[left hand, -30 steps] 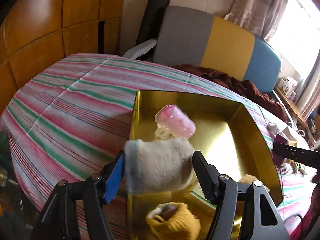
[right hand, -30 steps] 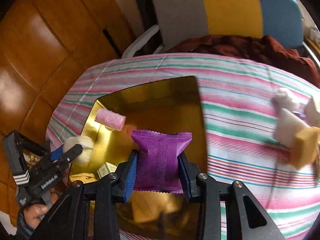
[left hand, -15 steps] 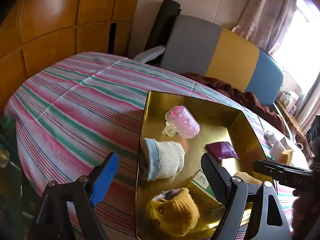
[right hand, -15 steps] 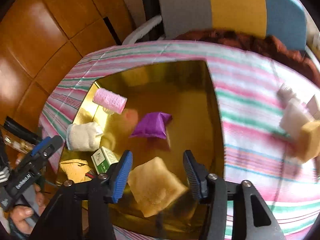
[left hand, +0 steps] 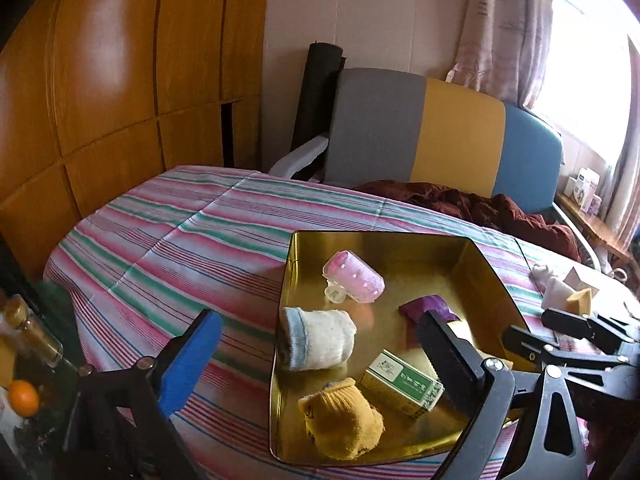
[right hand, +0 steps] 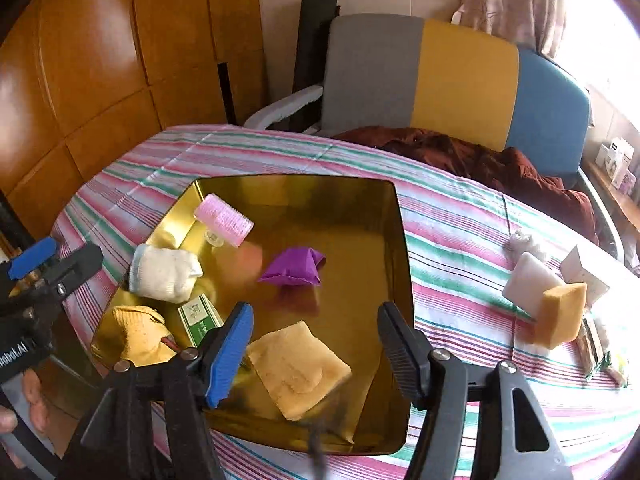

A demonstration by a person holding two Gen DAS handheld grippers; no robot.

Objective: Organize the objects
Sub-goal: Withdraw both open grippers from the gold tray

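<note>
A gold tin tray on the striped cloth holds a pink roller, a white sock roll, a yellow sock, a green-white box, a purple packet and a tan sponge. My left gripper hovers above the tray's near left side, its jaws opening and gripping nothing. My right gripper hangs over the tan sponge with its jaws also opening and nothing pressed between the pads.
On the cloth right of the tray lie a white block, a yellow sponge, a white box and a fluffy white bit. A striped headboard and brown blanket stand behind. A jar and an orange sit at the left.
The left gripper let go of the white sock roll and the right let go of the purple packet. Both now lie in the tray. Both jaws widened and both grippers pulled back.
</note>
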